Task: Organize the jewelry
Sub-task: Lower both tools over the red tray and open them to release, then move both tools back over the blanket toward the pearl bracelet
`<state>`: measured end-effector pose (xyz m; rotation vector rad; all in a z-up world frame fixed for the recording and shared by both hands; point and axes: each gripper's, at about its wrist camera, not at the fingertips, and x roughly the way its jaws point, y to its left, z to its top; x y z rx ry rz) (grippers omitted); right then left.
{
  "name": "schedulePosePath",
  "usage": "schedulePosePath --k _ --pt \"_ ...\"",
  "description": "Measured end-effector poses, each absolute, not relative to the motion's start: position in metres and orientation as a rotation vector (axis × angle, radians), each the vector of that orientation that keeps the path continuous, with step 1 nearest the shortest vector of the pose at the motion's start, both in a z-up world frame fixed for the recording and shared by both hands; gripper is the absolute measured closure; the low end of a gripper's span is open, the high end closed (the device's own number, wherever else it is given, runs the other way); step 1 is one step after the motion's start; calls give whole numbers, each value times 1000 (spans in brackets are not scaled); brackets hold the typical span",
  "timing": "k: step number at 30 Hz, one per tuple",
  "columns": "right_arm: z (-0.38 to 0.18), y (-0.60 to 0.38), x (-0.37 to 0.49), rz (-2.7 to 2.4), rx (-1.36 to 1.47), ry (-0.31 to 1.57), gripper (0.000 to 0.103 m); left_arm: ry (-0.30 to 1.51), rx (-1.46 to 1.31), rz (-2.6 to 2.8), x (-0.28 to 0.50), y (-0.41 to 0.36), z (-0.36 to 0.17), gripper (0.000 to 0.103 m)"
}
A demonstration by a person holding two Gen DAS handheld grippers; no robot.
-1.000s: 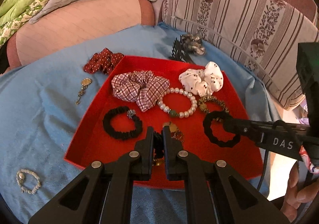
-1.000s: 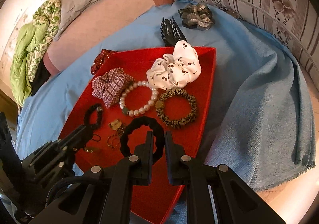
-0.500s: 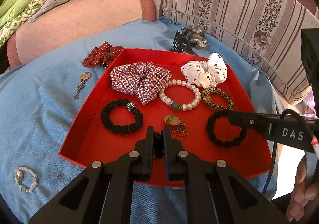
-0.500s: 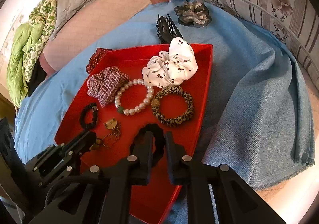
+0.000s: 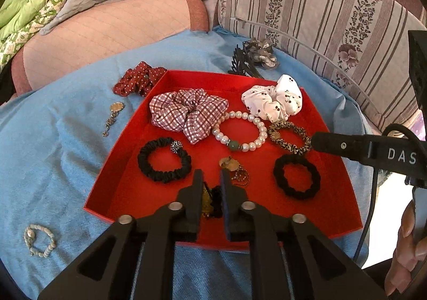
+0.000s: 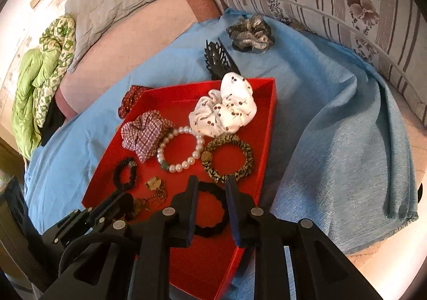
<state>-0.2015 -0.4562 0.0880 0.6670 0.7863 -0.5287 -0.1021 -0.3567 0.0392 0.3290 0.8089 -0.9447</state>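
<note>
Red tray (image 5: pixel 117 156) on a blue cloth (image 5: pixel 53 140). Contents:
- plaid scrunchie (image 5: pixel 186 110)
- white scrunchie (image 5: pixel 275 100)
- pearl bracelet (image 5: pixel 240 130)
- leopard-print hair tie (image 5: pixel 289 137)
- black hair tie with bead (image 5: pixel 164 160)
- plain black hair tie (image 5: pixel 296 176)
- gold chain piece (image 5: pixel 234 166)

Outside the tray, on the cloth:
- red dotted scrunchie (image 5: pixel 138 80)
- gold pendant (image 5: pixel 113 116)
- small bead bracelet (image 5: pixel 40 241)
- black hair claw (image 6: pixel 217 58)
- grey scrunchie (image 6: pixel 249 32)

Left hand-held gripper (image 5: pixel 210 180): jaws opening, a dark and gold item lying between them.
Right hand-held gripper (image 6: pixel 210 185): jaws opening over the plain black hair tie, pads not pressing it.
</note>
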Motion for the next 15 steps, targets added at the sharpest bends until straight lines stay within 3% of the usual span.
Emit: schedulePosePath --k 2,4,15 --pt "90 -457 -202 -532 668 776 80 788 328 -936 -104 -355 44 75" --pt "92 -456 -203 -535 669 766 80 767 330 -926 -105 -353 49 71" --pt "103 -448 -197 -505 647 709 80 690 322 -871 -105 -324 79 64"
